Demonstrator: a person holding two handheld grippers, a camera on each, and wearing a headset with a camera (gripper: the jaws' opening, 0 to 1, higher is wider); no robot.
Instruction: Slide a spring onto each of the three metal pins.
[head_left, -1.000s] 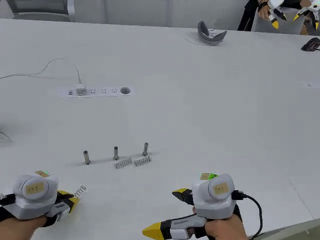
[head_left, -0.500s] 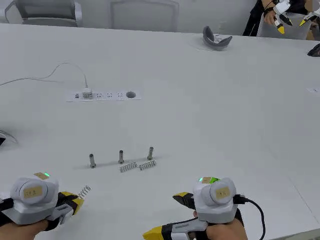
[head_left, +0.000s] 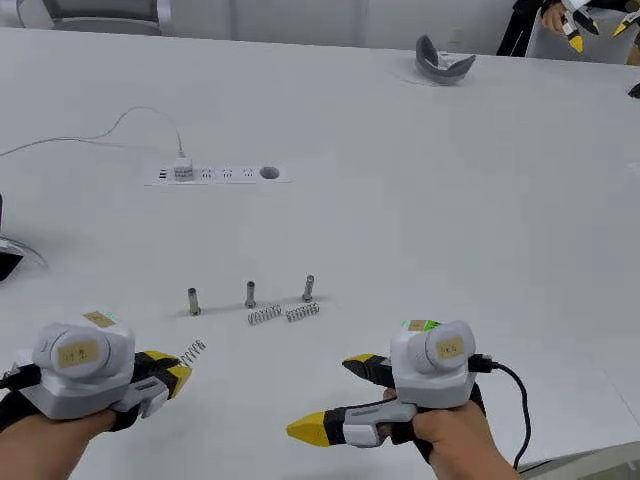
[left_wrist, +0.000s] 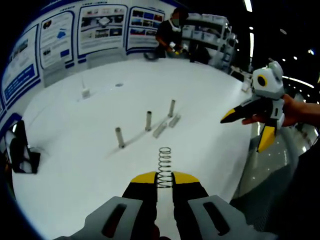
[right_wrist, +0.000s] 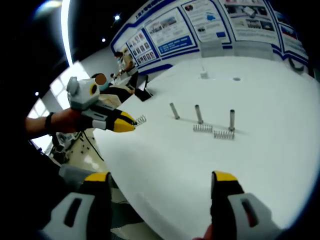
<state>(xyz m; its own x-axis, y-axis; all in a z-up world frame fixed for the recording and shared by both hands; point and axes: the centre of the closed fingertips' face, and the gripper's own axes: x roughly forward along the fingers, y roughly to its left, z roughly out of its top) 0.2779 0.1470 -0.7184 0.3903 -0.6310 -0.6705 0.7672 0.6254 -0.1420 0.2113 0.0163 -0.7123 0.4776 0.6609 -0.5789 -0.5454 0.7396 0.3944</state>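
Since none of the three pins (head_left: 250, 293) on the bench (head_left: 450, 200) wears a spring yet, the whole task is left. Left of the pins and nearer the person, the left hand-held gripper (head_left: 172, 372) is closed on one spring (head_left: 192, 350), aimed toward them. Two loose springs (head_left: 264, 315) lie just before the pins. Right of the pins, the right hand-held gripper (head_left: 333, 397) hovers level, jaws wide apart and empty.

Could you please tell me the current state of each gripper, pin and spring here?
left gripper: shut on the held spring
right gripper: open, empty
held spring: gripped by one end, not on a pin
three pins: upright, bare
two loose springs: lying flat beside the pins
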